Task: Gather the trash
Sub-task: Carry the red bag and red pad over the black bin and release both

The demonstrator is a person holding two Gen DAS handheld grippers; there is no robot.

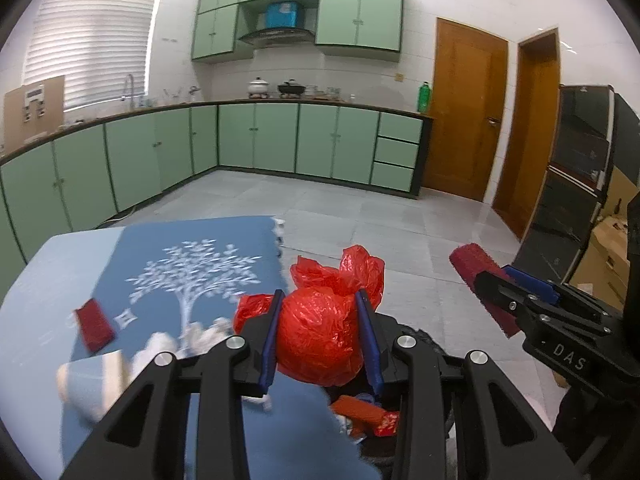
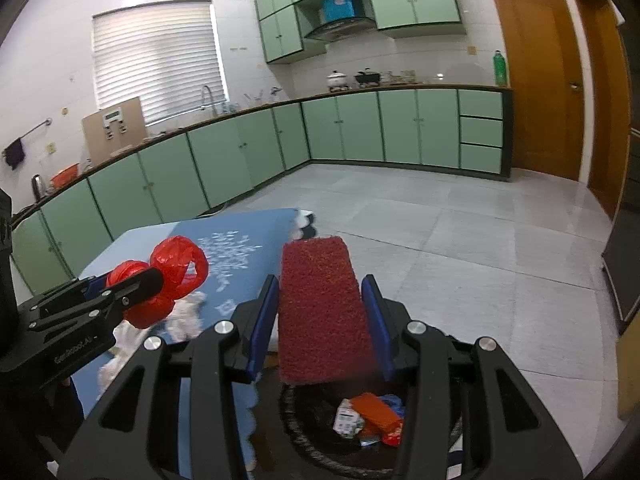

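Observation:
My left gripper is shut on a crumpled red plastic bag, held above the table's right edge; it also shows in the right wrist view. My right gripper is shut on a dark red scouring pad, held over a black trash bin that holds wrappers and an orange pad. The right gripper with its pad shows in the left wrist view. A second red pad, a paper cup and white crumpled tissues lie on the table.
The table carries a blue cloth with a white tree print. Green cabinets line the far walls, wooden doors stand at the right, and grey tiled floor lies beyond the bin. Cardboard boxes sit at far right.

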